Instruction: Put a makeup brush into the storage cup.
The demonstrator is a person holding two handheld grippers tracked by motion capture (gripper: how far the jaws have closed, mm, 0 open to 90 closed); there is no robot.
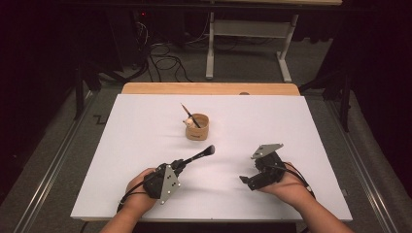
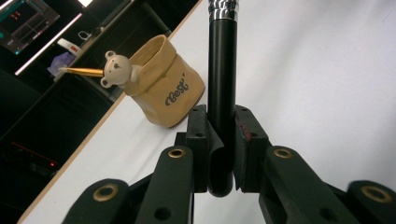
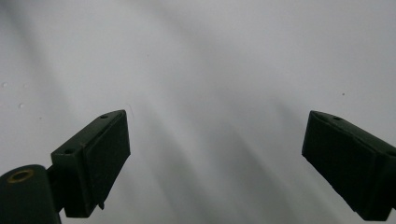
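My left gripper (image 1: 179, 165) is shut on the black handle of a makeup brush (image 1: 200, 155) whose bristle end points toward the table's middle. In the left gripper view the brush handle (image 2: 221, 84) stands clamped between both pads, with a silver ferrule at the top. A tan pouch-shaped holder (image 1: 197, 127) with a small bear figure and a slim brush in it stands beyond; it appears in the left gripper view as the tan holder (image 2: 166, 86). My right gripper (image 1: 247, 180) rests low at the front right, jaws wide open over bare white surface, as the right gripper (image 3: 217, 163) view confirms.
The white board (image 1: 145, 121) covers a wooden table whose far edge (image 1: 209, 88) shows. Beyond it are a white table frame (image 1: 248, 43) and cables on the floor. Dark stands flank both sides.
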